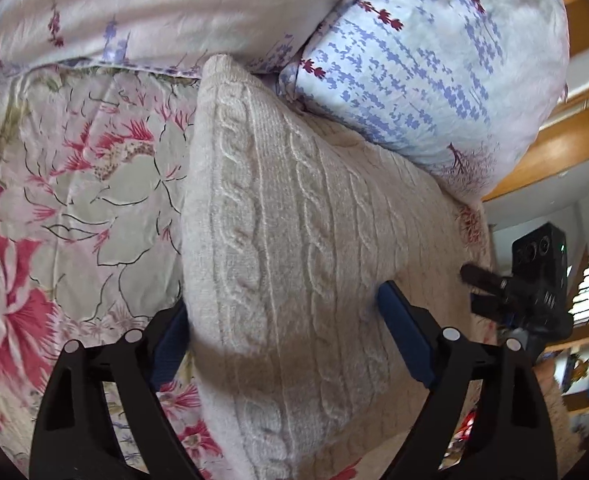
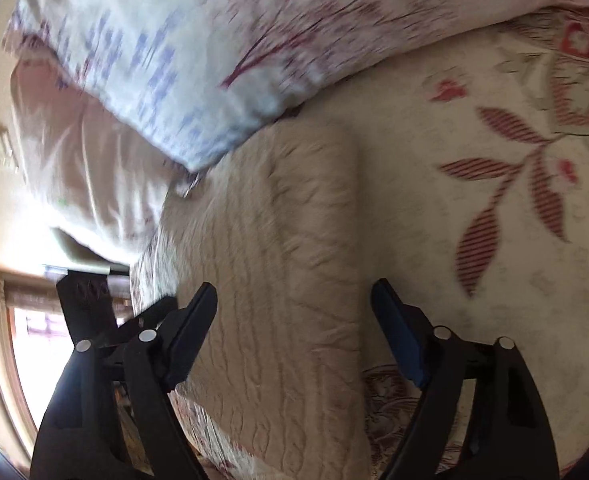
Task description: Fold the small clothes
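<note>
Left hand-held gripper [image 1: 282, 320] spread wide, straddling the folded cream sweater [image 1: 294, 220] edge, pads not pinching. Right hand-held gripper [image 2: 294, 320] spread too, over the sweater's other edge. Pillow [image 1: 434, 80] crowds the far end; floral bedspread [image 1: 74, 200] lies free alongside.

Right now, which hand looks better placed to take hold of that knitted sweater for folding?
Probably the left. The left gripper already straddles the cream cable-knit sweater's folded edge, one finger on each side. The right gripper hangs open above the sweater's flat top, with no edge between its fingers.

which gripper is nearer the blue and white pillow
Hard to separate, though the right looks slightly nearer. The pillow overlaps the cream knit sweater ahead of both; left gripper and right gripper each straddle its near end.
</note>
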The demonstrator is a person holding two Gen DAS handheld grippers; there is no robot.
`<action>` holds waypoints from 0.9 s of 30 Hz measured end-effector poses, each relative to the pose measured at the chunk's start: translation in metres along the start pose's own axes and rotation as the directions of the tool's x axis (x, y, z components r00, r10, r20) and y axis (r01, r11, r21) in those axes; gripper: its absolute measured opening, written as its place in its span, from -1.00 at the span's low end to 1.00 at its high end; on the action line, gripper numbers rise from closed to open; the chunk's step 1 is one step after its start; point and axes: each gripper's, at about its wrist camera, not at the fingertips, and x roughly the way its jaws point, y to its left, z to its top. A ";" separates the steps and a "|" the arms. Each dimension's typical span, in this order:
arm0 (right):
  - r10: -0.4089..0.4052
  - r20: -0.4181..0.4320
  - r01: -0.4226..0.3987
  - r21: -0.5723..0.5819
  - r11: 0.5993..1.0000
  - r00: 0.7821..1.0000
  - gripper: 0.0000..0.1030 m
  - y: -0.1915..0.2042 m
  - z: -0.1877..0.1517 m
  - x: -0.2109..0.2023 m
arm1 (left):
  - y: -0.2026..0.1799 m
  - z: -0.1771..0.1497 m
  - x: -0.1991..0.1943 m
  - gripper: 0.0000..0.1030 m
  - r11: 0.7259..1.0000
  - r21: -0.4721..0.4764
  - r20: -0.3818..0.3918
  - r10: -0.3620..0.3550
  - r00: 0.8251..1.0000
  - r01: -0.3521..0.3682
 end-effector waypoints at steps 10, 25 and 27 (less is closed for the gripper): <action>0.177 -0.075 -0.174 0.047 0.984 0.981 0.19 -0.004 -0.004 0.024 | 0.028 -0.005 -0.010 0.23 0.986 -0.132 0.045 -0.095 0.994 0.100; 0.317 0.034 -0.318 0.028 0.948 0.948 -0.38 0.060 -0.039 0.033 | 0.064 -0.020 -0.110 -0.31 0.981 -0.074 0.135 -0.166 0.977 0.177; 0.309 0.025 -0.309 -0.016 0.951 0.951 -0.38 0.075 -0.045 0.034 | 0.076 -0.027 -0.128 -0.30 0.984 -0.062 0.146 -0.155 0.977 0.165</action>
